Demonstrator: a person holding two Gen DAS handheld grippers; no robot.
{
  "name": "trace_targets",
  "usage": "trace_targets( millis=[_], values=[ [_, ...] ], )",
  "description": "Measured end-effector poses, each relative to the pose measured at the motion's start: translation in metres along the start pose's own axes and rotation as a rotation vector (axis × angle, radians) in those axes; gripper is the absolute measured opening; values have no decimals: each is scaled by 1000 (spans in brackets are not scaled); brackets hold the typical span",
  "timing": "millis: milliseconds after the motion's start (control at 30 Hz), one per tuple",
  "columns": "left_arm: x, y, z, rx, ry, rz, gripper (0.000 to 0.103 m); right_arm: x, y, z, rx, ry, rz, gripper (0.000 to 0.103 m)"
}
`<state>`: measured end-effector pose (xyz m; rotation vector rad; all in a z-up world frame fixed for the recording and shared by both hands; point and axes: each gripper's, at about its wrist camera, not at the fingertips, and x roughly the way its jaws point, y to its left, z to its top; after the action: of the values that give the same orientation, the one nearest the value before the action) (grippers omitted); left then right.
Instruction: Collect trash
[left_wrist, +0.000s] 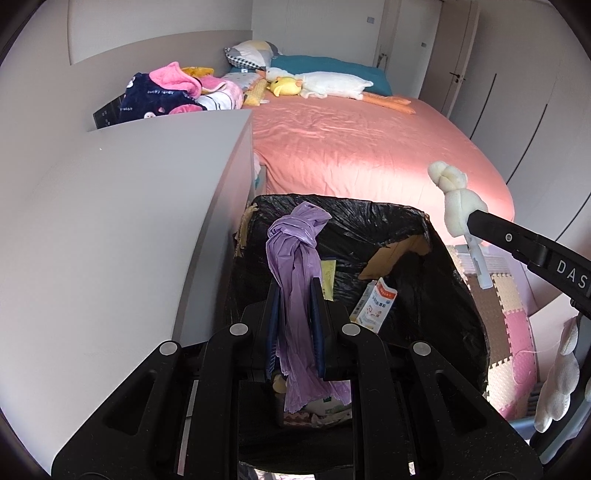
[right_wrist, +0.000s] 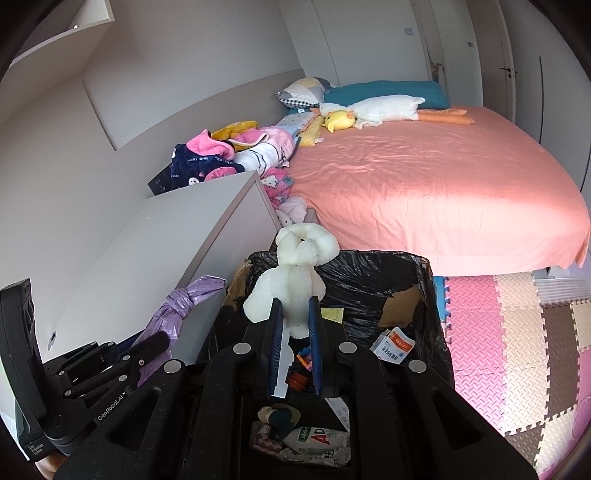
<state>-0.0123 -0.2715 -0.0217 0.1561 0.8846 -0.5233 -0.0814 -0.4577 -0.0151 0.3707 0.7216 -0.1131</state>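
My left gripper (left_wrist: 294, 286) is shut on a knotted purple plastic bag (left_wrist: 295, 254) and holds it over a cardboard bin lined with a black bag (left_wrist: 369, 218). My right gripper (right_wrist: 294, 304) is shut on a knotted strip of white foam (right_wrist: 295, 266), also above the bin (right_wrist: 369, 266). The foam shows at the right of the left wrist view (left_wrist: 456, 206). The purple bag shows at the left of the right wrist view (right_wrist: 177, 306). A small carton (left_wrist: 373, 304) and other packaging lie inside the bin.
A grey cabinet top (left_wrist: 129, 221) stands left of the bin. A bed with a pink sheet (left_wrist: 351, 147) lies beyond it, with plush toys (left_wrist: 325, 84) and folded clothes (left_wrist: 177, 92). Foam puzzle mats (right_wrist: 517, 332) cover the floor to the right.
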Motion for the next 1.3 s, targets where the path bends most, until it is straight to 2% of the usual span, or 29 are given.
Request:
trace_targets(
  millis=[100, 133, 167, 200, 233, 300, 333, 500, 1300],
  values=[
    [2, -1, 0, 3, 10, -21, 15, 0, -2, 1, 2, 2, -7, 16],
    [2, -1, 0, 6, 17, -40, 16, -1, -2, 2, 3, 3, -15, 24],
    [2, -1, 1, 10, 27, -54, 34, -2, -3, 4, 8, 1, -21, 32],
    [2, -1, 1, 7, 28, -52, 56, -5, -4, 5, 18, -7, -30, 50],
    [0, 0, 1, -1, 15, -29, 97, -8, -5, 6, 24, -23, -29, 64],
    [-6, 2, 1, -3, -26, -6, 97, -17, -7, 9, 28, -63, -41, 78],
    [-5, 3, 1, -2, -22, -13, 97, -21, -8, 9, 30, -81, -55, 80],
    [-8, 8, 2, -26, -41, -14, 97, -28, -11, 13, 35, -105, -64, 80],
    [-15, 7, 0, -16, -63, -8, 97, -27, -8, 12, 24, -95, -59, 80]
  ],
)
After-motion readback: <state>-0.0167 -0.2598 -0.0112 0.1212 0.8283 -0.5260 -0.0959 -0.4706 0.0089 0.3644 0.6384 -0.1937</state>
